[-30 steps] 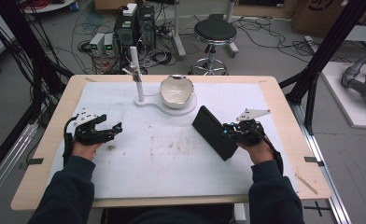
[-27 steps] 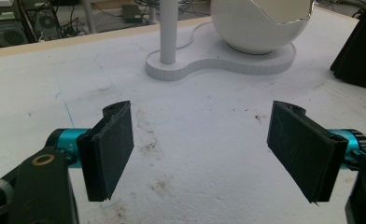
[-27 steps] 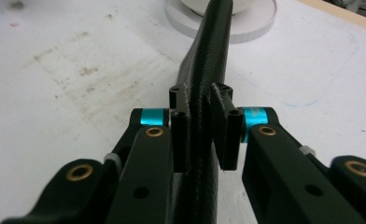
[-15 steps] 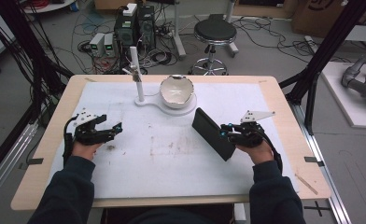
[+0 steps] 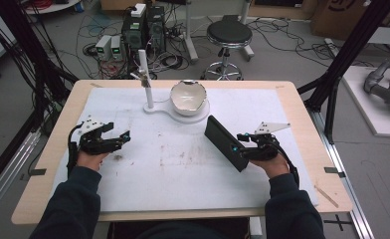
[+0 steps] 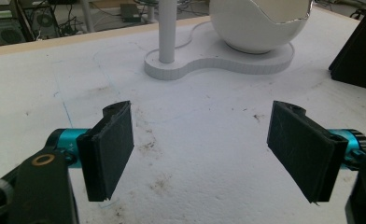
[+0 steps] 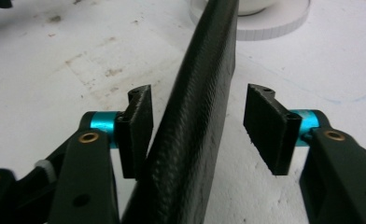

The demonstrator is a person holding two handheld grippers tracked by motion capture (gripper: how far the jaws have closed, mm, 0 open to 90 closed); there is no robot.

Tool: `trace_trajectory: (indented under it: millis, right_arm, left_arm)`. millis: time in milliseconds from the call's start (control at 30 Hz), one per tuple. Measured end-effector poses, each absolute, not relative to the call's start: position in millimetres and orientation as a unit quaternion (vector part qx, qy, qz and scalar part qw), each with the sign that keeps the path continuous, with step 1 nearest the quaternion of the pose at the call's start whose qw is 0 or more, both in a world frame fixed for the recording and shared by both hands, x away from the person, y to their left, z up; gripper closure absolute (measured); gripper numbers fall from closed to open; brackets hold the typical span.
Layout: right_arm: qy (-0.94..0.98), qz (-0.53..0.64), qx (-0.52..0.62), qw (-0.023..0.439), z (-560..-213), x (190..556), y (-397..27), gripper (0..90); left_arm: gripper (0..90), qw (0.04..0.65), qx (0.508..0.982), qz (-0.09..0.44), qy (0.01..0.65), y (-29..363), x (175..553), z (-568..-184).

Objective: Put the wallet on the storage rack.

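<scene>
A black flat case [image 5: 226,142] stands on its long edge on the white mat [image 5: 183,169], right of the middle. My right gripper [image 5: 239,144] is open around its near end. In the right gripper view the case [image 7: 195,116] runs up between the jaws of my right gripper [image 7: 204,126]: the left pad [image 7: 139,126] is at its side and the right pad [image 7: 267,130] stands clear of it. At the mat's left, my left gripper [image 5: 123,138] is open with nothing between its jaws. In its own view my left gripper [image 6: 209,149] has bare mat between its pads.
A white egg-shaped bowl [image 5: 188,97] sits on a flat white base [image 5: 158,108] with an upright white post [image 5: 146,79] at the back middle of the mat. The bowl [image 6: 256,23] and the post [image 6: 167,28] lie ahead of the left gripper. A stool [image 5: 228,35] stands beyond the table.
The black case has turned from leaning with its broad face showing to standing more upright on its edge. The left gripper has stayed where it was.
</scene>
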State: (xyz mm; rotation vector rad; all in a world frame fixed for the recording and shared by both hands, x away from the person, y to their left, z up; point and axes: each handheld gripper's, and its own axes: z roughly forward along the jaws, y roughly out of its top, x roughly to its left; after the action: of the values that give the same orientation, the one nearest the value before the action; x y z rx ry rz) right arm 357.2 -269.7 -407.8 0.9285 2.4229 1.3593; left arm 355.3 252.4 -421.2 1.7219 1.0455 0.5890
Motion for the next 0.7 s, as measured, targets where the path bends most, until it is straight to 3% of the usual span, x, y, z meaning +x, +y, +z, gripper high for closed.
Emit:
trace_trajectory:
  millis: [267, 400, 500, 567, 633, 700]
  right_arm:
    - [0.845, 0.421, 0.309, 0.116, -419, 344, -268, 42.1]
    - [0.846, 0.414, 0.324, 0.085, -430, 343, -271, 47.1]
    - [0.849, 0.408, 0.324, 0.089, -431, 343, -269, 50.4]
    - [0.848, 0.406, 0.327, 0.092, -430, 343, -270, 54.6]
    - [0.845, 0.407, 0.332, 0.103, -427, 342, -272, 67.6]
    - [0.836, 0.415, 0.339, 0.121, -421, 340, -274, 73.1]
  left_arm:
    - [22.7, 0.498, 0.711, 0.242, 0.433, 253, 356, -421]
    - [22.7, 0.499, 0.711, 0.242, 0.432, 252, 355, -421]
    - [22.7, 0.498, 0.711, 0.242, 0.433, 253, 355, -421]
    - [22.7, 0.498, 0.711, 0.242, 0.433, 253, 356, -422]
    - [22.7, 0.498, 0.712, 0.241, 0.433, 252, 356, -422]
    - [22.7, 0.498, 0.711, 0.242, 0.433, 253, 356, -422]
